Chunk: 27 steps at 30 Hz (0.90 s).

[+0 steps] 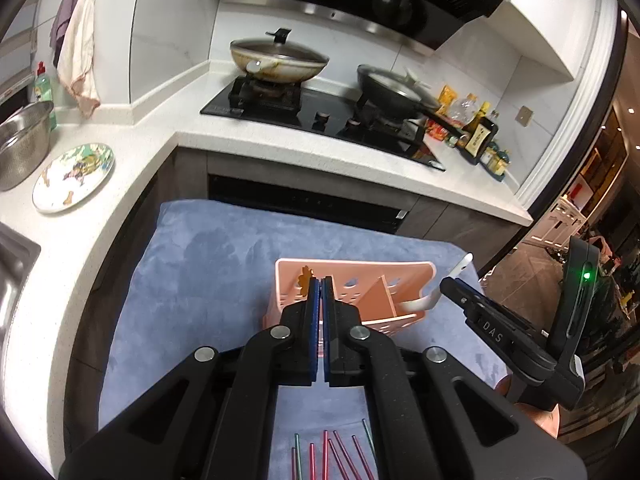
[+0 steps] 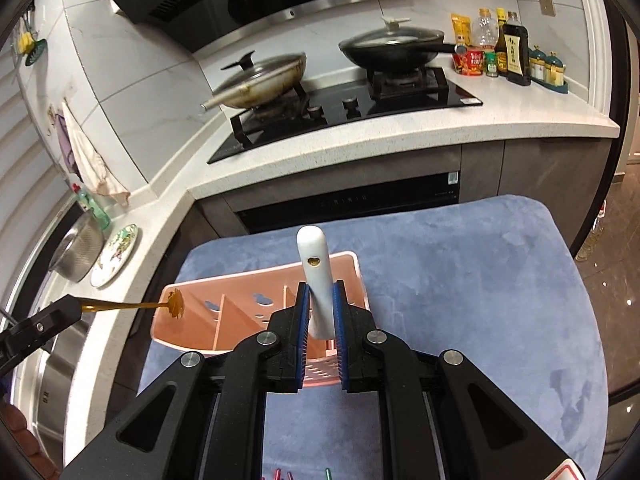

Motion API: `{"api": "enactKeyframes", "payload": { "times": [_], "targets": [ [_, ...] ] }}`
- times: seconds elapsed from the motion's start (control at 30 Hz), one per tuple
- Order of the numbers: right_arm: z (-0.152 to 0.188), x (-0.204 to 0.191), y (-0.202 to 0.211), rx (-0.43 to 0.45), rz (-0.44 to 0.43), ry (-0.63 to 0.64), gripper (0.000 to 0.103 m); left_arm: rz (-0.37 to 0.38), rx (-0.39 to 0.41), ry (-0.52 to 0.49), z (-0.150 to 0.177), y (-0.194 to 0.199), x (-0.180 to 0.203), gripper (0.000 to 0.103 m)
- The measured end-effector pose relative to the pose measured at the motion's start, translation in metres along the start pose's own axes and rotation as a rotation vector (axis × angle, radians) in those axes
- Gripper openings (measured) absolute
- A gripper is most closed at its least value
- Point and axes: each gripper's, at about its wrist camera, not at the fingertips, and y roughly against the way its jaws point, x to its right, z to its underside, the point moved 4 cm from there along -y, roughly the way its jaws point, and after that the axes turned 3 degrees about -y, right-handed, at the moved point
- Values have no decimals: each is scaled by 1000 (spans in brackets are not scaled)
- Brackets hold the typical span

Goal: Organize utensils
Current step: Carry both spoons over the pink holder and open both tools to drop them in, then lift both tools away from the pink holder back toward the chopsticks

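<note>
A pink divided utensil holder [image 1: 384,296] [image 2: 248,312] stands on a blue cloth [image 1: 200,272] [image 2: 460,288]. My left gripper [image 1: 321,280] is shut on a thin gold utensil with a flower-shaped end [image 1: 305,278] [image 2: 175,304], held over the holder's left end. My right gripper [image 2: 320,286] [image 1: 454,286] is shut on a white spoon [image 2: 316,280] [image 1: 448,284], handle up, over the holder's right compartment. Several red and green metal chopsticks [image 1: 336,456] [image 2: 304,474] lie on the cloth near me.
Behind the cloth is an L-shaped white counter [image 1: 280,152] with a gas hob and two lidded pans [image 1: 280,60] [image 2: 396,48]. A patterned plate [image 1: 74,176], a steel colander [image 1: 24,140] and a sink [image 2: 48,380] are on the left. Sauce bottles [image 2: 512,48] stand at the right.
</note>
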Motion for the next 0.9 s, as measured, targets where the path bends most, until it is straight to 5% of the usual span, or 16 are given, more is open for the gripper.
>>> {"api": "enactKeyframes", "payload": {
  "times": [0.23, 0.43, 0.57, 0.9],
  "targets": [
    [1, 0, -5, 7, 17, 18, 12, -49, -20, 20, 5, -8, -11, 3],
    [6, 1, 10, 21, 15, 12, 14, -72, -11, 27, 10, 2, -13, 16],
    [14, 4, 31, 36, 10, 10, 18, -85, 19, 23, 16, 19, -13, 34],
    [69, 3, 87, 40, 27, 65, 24, -90, 20, 38, 62, 56, -20, 34]
  ]
}}
